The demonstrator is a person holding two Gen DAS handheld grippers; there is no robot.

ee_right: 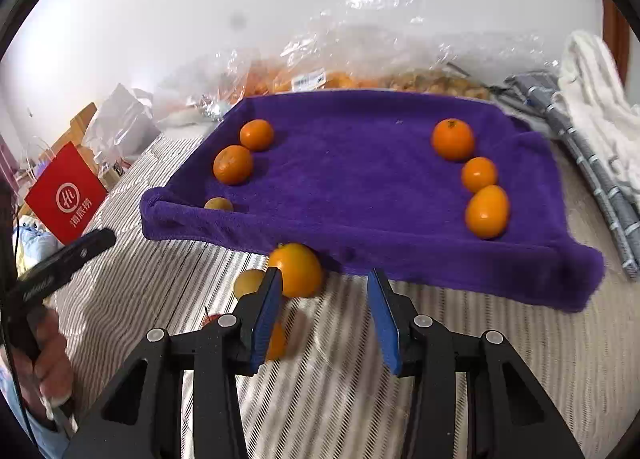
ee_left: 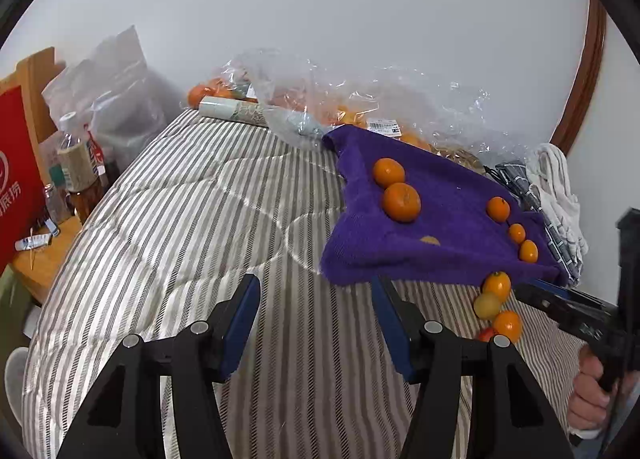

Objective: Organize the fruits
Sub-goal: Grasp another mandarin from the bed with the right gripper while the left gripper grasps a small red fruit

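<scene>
Purple towel [ee_right: 360,179]: plush, matt cloth. Oranges [ee_right: 453,139]: smooth, glossy skin. Bags [ee_left: 360,99]: clear, crinkled plastic. Bed cover [ee_left: 180,219]: striped, quilted fabric with slight sheen.

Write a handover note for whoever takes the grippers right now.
Left gripper: open, empty, over the striped bedding.
Right gripper: open, empty, beside a loose orange.
Done: on the purple towel, two oranges left, three oranges in a row right, and one pale fruit at the front edge.
Left: the loose fruits on the bedding in front of the towel still need placing.
</scene>
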